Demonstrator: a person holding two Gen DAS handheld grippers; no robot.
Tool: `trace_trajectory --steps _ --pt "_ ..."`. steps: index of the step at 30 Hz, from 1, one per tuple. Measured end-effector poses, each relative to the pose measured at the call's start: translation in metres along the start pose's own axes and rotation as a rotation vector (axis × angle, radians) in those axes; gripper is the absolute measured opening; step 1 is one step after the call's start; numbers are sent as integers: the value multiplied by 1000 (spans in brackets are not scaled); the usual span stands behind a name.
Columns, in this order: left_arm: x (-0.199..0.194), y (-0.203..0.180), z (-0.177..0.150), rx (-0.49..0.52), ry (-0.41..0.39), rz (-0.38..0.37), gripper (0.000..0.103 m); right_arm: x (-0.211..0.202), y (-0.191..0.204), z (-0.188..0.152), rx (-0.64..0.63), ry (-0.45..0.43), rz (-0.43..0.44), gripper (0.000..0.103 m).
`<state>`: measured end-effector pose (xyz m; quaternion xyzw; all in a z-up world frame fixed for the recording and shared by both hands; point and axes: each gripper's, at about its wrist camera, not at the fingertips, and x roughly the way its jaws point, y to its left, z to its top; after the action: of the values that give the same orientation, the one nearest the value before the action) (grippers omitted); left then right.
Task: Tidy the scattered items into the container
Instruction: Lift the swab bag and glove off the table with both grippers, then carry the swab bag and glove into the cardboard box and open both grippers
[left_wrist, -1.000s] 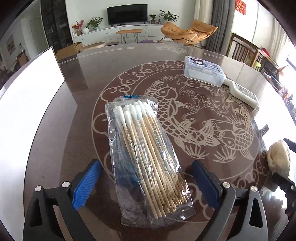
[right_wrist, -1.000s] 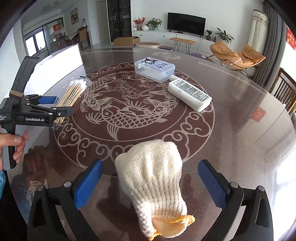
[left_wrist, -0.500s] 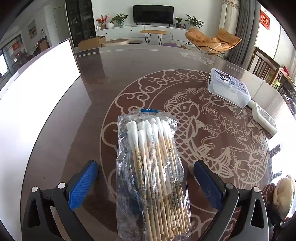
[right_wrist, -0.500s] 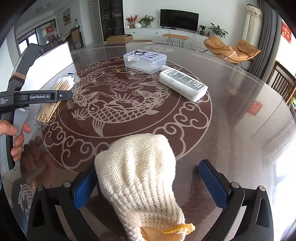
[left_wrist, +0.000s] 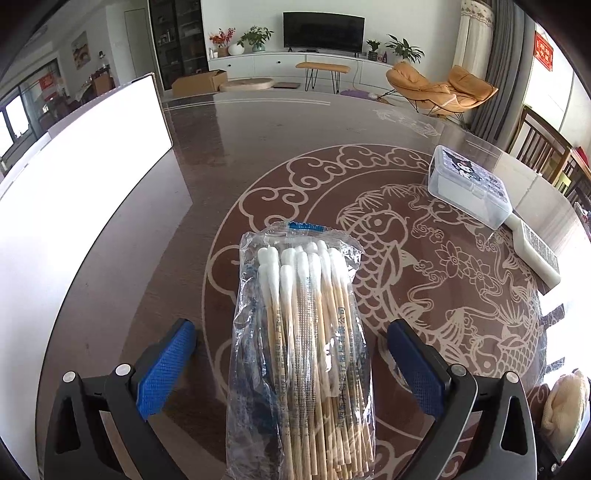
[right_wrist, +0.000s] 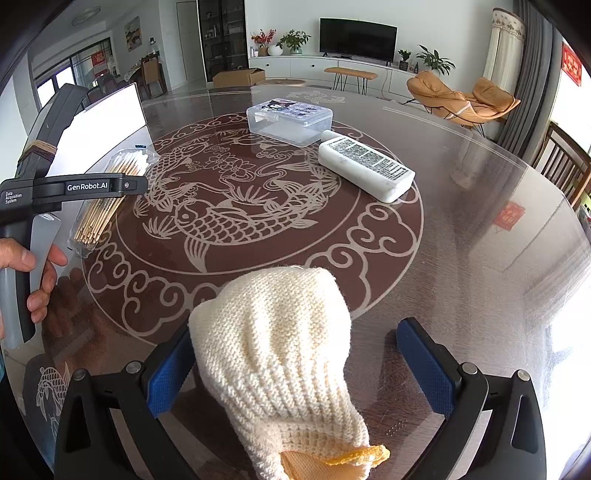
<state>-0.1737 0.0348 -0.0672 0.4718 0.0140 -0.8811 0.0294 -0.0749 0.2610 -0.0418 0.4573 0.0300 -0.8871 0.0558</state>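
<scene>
Left gripper gapes around the clear bag of wooden cotton swabs; right gripper gapes around the cream knitted glove.

Left gripper jaws wide apart around swab packet; clear box near table right edge.

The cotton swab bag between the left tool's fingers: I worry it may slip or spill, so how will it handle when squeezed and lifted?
The cotton swab bag looks light. Its crinkled clear film will probably feel slick against the left tool. The long wooden sticks inside should keep it fairly stiff lengthwise, though the loose film may give before the fingers bite.
</scene>
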Motion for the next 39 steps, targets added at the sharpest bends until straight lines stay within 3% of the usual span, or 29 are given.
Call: trace_trajectory --steps 14,15,16,17,18,21,28,35,39 --pt "10 -1 18 24 61 -19 103 3 1 2 4 1 -5 103" --pt "9 0 17 29 57 -20 99 2 1 1 4 1 -4 103" --pt "5 1 16 41 30 -29 74 0 0 0 9 -8 -11 89" --pt "-1 1 15 62 6 -45 59 -7 -1 -1 12 -38 -9 70" --pt "-4 2 14 80 0 -64 39 -12 -1 -2 18 -60 -19 41" --pt "-14 11 7 77 -8 -134 34 -19 -6 -7 64 -70 1 40" --pt "-66 15 -31 123 -55 -217 34 -52 3 -13 139 -122 100 40" --pt "-95 36 -62 117 -39 -275 34 -63 49 -5 82 -99 147 40" --pt "-122 66 -65 114 -69 -274 34 -62 89 11 22 -86 194 40"
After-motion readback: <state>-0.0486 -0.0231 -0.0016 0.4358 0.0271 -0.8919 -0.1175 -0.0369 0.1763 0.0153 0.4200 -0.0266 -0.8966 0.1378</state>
